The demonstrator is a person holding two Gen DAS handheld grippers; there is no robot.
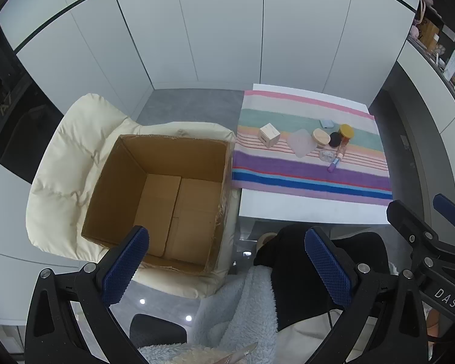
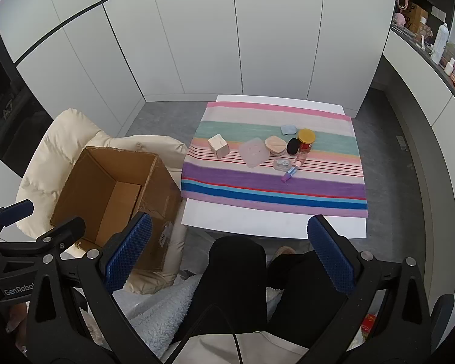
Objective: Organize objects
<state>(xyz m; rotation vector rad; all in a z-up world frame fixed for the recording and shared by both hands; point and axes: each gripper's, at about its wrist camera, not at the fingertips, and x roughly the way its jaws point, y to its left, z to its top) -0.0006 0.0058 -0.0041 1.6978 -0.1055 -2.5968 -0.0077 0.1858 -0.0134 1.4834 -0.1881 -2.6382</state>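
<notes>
Several small toiletries (image 2: 276,151) clustered on striped towel (image 2: 273,188); both tools (image 2: 230,251) (image 1: 227,261) agape, empty.

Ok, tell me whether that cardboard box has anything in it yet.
Empty. The cardboard box stands open, and the left wrist view shows only its bare bottom flaps.

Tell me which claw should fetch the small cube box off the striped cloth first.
Probably the left claw: it hangs open nearest the cloth's left edge, where the cube box sits apart, next to the cardboard box. The right claw is open too, facing the clustered items.
</notes>
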